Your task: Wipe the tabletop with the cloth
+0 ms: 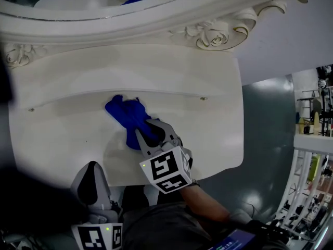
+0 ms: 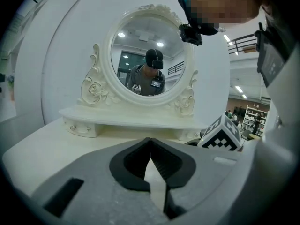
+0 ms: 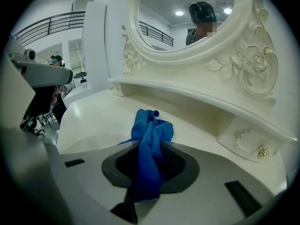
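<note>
A crumpled blue cloth (image 1: 127,116) lies on the white tabletop (image 1: 57,139), just in front of the low shelf. My right gripper (image 1: 146,128) reaches in from the front edge and is shut on the cloth's near end. In the right gripper view a twisted strand of the cloth (image 3: 151,139) runs between the jaws of the right gripper (image 3: 151,149), and the rest is bunched on the table beyond them. My left gripper (image 1: 92,166) hangs at the table's front left edge, away from the cloth. In its own view the left gripper (image 2: 150,142) is shut, with nothing between its jaws.
A raised shelf (image 1: 130,72) with small drawer knobs (image 3: 259,151) runs along the back, under an ornate oval mirror frame (image 1: 208,34). The table's right edge (image 1: 240,113) drops to a grey-green floor. The right gripper's marker cube (image 2: 221,134) shows in the left gripper view.
</note>
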### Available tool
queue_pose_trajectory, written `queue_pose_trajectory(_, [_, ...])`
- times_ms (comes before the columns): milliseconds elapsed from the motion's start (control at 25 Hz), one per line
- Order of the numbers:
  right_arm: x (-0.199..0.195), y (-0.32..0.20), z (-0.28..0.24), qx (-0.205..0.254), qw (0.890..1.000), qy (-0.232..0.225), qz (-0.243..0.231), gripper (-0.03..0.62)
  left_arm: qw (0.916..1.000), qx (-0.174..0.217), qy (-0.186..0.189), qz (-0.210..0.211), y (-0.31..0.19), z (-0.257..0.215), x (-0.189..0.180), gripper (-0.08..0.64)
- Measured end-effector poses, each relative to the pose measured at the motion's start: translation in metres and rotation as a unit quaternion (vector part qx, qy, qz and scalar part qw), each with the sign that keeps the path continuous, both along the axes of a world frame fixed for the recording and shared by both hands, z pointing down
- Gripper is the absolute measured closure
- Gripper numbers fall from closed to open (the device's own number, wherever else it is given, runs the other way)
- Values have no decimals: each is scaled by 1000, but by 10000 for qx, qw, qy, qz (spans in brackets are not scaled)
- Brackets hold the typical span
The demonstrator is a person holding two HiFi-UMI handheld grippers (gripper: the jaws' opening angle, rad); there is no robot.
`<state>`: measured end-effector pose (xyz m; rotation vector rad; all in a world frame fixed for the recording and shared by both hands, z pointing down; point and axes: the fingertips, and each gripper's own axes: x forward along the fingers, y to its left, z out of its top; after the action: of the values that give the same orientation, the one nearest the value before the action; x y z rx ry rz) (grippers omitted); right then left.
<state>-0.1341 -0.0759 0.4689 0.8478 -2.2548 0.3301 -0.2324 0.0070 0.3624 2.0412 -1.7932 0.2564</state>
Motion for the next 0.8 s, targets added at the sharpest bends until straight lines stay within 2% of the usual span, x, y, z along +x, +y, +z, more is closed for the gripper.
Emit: queue_pose_trajectory(800, [138,-14,-4,-80,9980,-56,628,505,9982,145,-64,582,-42,-18,126,543])
